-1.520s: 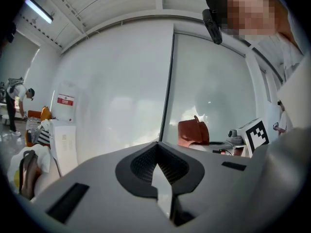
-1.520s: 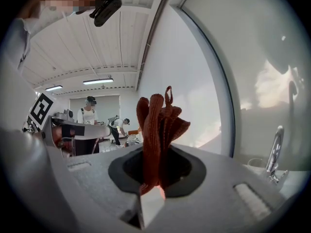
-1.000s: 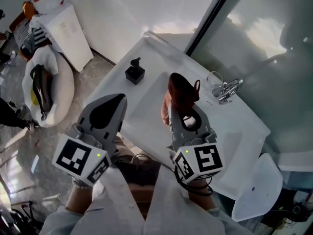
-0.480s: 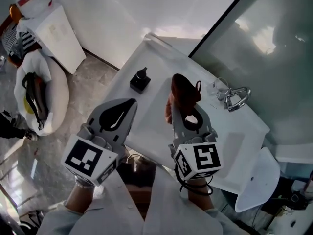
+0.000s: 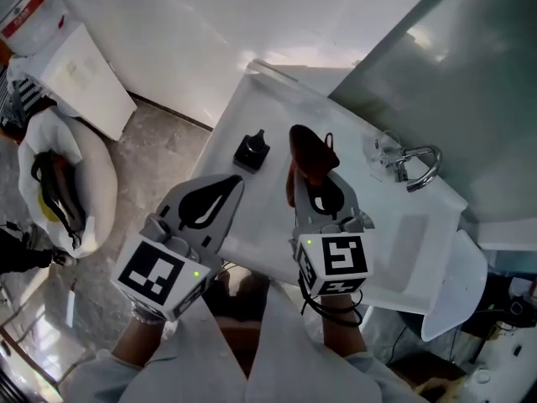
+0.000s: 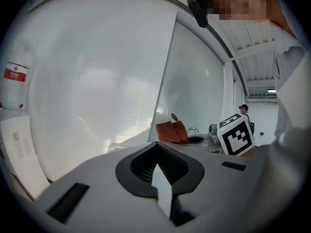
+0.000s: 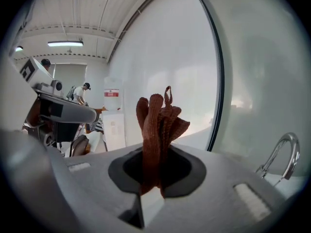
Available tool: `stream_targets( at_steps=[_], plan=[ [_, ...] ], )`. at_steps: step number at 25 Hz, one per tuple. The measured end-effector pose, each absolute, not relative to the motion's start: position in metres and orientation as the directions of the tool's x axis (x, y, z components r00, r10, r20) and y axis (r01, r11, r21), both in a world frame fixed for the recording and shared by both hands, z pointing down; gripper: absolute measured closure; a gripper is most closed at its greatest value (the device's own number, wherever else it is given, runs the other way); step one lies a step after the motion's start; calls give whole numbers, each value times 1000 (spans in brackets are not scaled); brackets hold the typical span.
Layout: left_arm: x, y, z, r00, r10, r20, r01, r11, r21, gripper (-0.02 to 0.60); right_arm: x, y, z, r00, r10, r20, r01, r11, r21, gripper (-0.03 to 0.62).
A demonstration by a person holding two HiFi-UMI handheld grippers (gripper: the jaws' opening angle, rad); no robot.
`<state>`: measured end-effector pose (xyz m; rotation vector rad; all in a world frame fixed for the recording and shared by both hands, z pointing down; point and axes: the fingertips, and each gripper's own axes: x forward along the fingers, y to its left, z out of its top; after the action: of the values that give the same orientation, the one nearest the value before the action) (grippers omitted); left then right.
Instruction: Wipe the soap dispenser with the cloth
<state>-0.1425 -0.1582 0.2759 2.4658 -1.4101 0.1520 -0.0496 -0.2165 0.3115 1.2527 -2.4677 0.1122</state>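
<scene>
The black soap dispenser (image 5: 250, 151) stands on the white washstand top (image 5: 277, 78), near its left edge. My left gripper (image 5: 235, 183) is shut with nothing in it, its tip a short way in front of the dispenser and apart from it. My right gripper (image 5: 312, 180) is shut on a rust-brown cloth (image 5: 309, 156) that sticks up out of the jaws, to the right of the dispenser. In the right gripper view the cloth (image 7: 158, 125) rises bunched from between the jaws. The left gripper view shows the cloth (image 6: 171, 131) but not the dispenser.
A chrome faucet (image 5: 417, 168) and a clear glass (image 5: 379, 146) stand at the right of the washstand, below a large mirror (image 5: 470, 65). A white cabinet (image 5: 80, 70) and a white padded seat with a dark bag (image 5: 59, 183) are on the floor at left.
The left gripper has moved forward and right, closer to the dispenser. The right gripper still grips the cloth in much the same place. The head view has shifted.
</scene>
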Motion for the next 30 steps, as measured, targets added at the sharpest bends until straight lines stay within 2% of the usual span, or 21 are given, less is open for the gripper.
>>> stream_targets(
  at_steps=[15,30],
  plan=[
    [-178,-183,297,634,-739,228,-767,-563,307,577,-95,-248,380,-378,-750,543,-771,580,264,539],
    [-193,-196,303,640,-735,224,-764,-576,292,578,-110,-249,409,-330,-742,584,-724,596,347,539]
  ],
)
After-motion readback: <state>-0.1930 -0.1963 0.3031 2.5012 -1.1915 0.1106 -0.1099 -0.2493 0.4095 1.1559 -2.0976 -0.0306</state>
